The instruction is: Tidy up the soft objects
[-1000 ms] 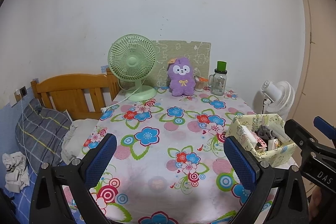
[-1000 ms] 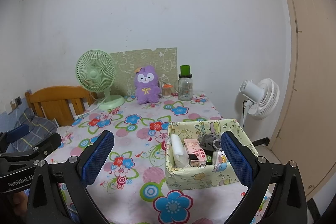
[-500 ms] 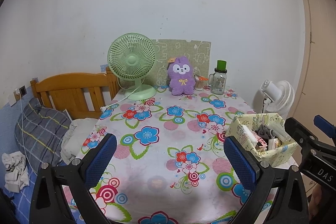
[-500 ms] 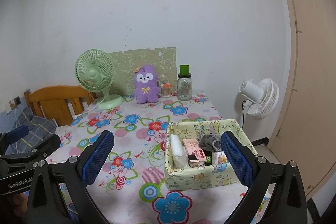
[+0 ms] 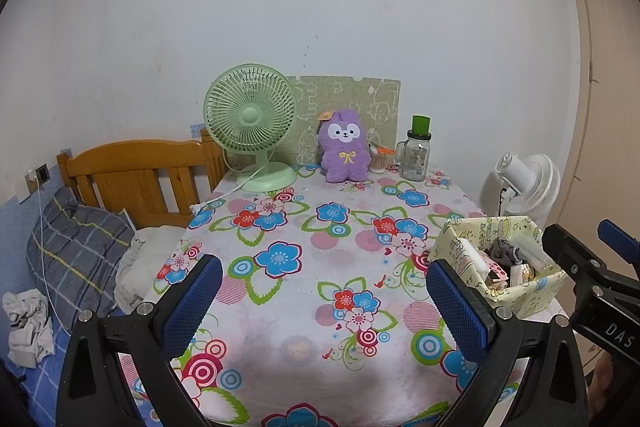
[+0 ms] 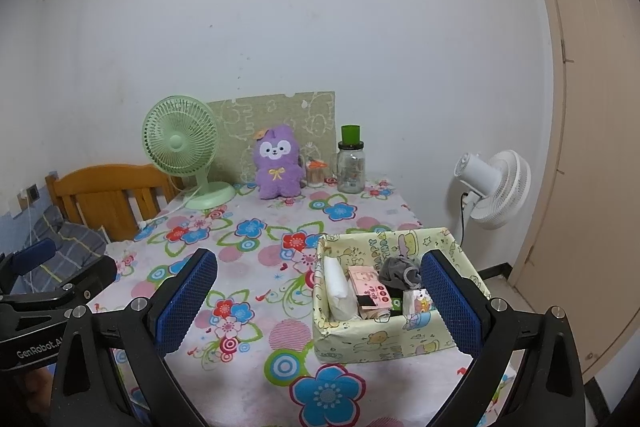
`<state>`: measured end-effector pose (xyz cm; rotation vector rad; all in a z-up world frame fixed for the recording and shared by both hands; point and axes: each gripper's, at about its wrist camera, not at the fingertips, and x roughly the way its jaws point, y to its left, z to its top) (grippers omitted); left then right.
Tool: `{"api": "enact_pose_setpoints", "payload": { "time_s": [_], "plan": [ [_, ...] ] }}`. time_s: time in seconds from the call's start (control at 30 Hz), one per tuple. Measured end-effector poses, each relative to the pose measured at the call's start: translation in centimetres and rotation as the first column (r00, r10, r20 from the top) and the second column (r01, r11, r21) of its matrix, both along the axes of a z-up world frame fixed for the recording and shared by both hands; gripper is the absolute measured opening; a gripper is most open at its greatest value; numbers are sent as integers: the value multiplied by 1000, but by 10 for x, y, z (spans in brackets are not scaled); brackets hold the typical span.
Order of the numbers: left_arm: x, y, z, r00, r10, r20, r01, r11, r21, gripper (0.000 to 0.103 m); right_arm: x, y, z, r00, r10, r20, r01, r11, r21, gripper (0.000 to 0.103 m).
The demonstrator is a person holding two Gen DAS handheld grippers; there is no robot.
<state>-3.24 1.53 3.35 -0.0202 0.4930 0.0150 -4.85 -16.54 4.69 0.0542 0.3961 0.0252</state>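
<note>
Both tools released, nothing held. Patterned box (image 6: 384, 331) of soft items sits just ahead of right tool (image 6: 318, 301); purple plush (image 5: 344, 151) far ahead of left tool (image 5: 324, 301). Box contents likely to be approached squarely, pads kept wide.

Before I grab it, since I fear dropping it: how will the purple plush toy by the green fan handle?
The fuzzy purple plush toy probably squashes between fingers and weighs little. Standing unsupported, it may topple if nudged, though it is unlikely to break.
</note>
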Motion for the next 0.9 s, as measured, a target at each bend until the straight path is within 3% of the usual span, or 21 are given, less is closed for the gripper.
{"api": "enact_pose_setpoints", "payload": {
  "time_s": [0.9],
  "plan": [
    [7, -2, -7, 1000, -4, -16, 4, 1000, 11, 103, 4, 1, -4, 1000, -2, -12, 2, 1000, 0, 103]
  ]
}}
